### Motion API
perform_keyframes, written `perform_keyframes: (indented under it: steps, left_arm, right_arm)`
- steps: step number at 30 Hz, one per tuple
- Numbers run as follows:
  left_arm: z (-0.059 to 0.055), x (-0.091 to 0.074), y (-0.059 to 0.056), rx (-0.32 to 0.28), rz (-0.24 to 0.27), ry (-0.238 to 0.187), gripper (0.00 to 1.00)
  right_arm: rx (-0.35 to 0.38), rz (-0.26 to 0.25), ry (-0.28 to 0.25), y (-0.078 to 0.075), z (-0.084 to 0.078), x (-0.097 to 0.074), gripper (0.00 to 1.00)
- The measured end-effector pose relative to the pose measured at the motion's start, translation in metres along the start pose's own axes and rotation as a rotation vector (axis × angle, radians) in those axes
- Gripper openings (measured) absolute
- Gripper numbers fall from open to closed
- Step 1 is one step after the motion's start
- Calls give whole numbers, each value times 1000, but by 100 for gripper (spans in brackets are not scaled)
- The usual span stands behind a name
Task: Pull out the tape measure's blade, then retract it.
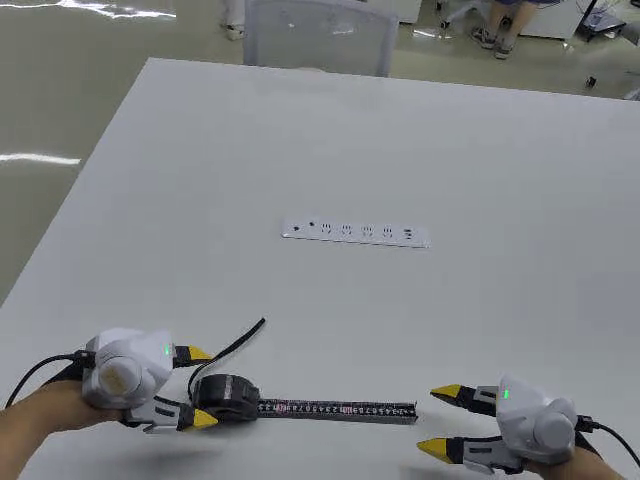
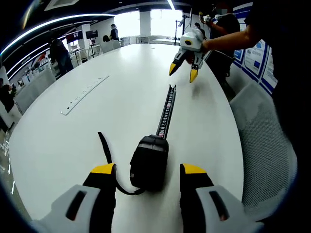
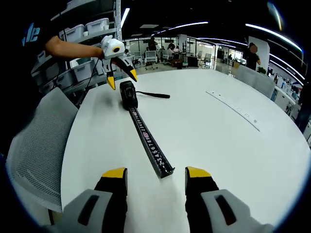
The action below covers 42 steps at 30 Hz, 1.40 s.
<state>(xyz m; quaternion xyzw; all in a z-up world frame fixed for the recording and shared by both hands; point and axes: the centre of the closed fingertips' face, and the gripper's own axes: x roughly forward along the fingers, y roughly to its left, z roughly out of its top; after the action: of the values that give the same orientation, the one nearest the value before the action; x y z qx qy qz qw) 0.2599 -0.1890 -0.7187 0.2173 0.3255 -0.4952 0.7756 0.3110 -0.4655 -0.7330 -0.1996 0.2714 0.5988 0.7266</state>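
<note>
A black tape measure case (image 1: 226,393) lies on the white table (image 1: 400,150) near its front edge. Its blade (image 1: 340,409) runs out flat to the right. My left gripper (image 1: 203,387) is open, and its yellow-tipped fingers straddle the back of the case (image 2: 149,160) without closing on it. The blade (image 2: 166,109) leads away toward my right gripper (image 2: 183,70). My right gripper (image 1: 440,420) is open just right of the blade's end. In the right gripper view the blade (image 3: 148,141) ends just ahead of the right gripper (image 3: 156,172), with the case (image 3: 129,92) and left gripper (image 3: 119,75) beyond.
A black wrist strap (image 1: 235,345) trails from the case toward the table's middle. A white power strip (image 1: 356,232) lies flat mid-table. A mesh chair (image 1: 320,35) stands at the far edge and another (image 3: 39,141) on my side. People stand in the room behind.
</note>
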Motion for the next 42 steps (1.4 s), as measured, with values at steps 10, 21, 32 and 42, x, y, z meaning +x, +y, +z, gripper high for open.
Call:
perform_keyframes:
  steps: [10,21,32,42]
  left_arm:
    - [4,-12,-23,-104,78,-85,54]
    - [8,-29,-41,-199,214,-126,60]
    - [18,-33,-51,-266,327,-133,67]
    - [28,-39,-54,-349,440,-162,73]
  right_arm:
    - [62,-89,-8,11,0,-14,55]
    - [170,-233,-12,20,0,-31,64]
    - [226,-322,-34,37,9,-39,75]
    - [231,-375,-54,52,27,-43,83]
